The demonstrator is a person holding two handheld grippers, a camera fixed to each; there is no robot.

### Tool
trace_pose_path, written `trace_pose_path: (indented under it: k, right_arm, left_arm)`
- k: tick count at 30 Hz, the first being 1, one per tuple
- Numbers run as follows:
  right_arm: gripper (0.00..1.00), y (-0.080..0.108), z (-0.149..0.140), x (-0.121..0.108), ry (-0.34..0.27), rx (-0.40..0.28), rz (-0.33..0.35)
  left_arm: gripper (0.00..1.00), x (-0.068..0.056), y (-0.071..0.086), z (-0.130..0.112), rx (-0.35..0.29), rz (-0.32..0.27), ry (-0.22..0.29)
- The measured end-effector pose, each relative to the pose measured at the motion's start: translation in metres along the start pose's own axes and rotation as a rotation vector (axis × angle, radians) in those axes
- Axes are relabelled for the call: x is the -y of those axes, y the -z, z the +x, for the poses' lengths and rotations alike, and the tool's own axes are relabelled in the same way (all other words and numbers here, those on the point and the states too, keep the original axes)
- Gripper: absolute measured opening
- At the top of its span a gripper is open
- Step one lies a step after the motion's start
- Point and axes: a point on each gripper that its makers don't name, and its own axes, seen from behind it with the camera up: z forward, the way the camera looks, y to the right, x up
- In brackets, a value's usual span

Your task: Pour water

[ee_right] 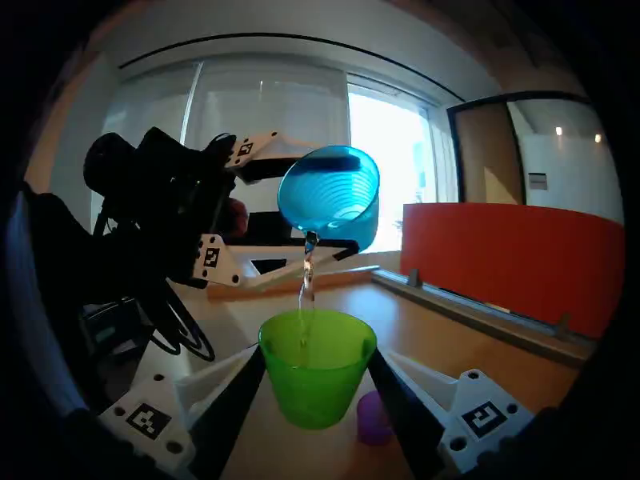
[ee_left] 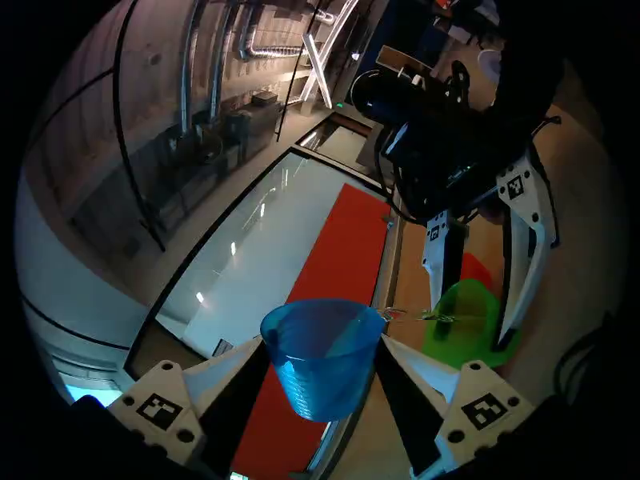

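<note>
The left tool (ee_left: 320,348) pinches a tilted blue cup (ee_left: 322,380); its water stream (ee_right: 306,280) falls toward 6 o'clock into the green cup (ee_right: 318,388). The right tool (ee_right: 318,360) pinches that cup.

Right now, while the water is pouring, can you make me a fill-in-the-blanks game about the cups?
1. The tilted cup in the left gripper is coloured ____.
2. The water falls into the lower cup, which is coloured ____.
3. The little thing on the table beside the lower cup is coloured ____.

Missing words: blue, green, purple.
</note>
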Motion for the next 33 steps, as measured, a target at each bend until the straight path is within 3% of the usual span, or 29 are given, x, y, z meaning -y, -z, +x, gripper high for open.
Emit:
trace_pose_path:
  k: [33]
  right_arm:
    - [0.90, 0.002, 0.003, 0.000, 0.025, -0.001, -0.007]
  left_arm:
    - [0.84, 0.006, 0.003, 0.011, -0.013, 0.016, -0.130]
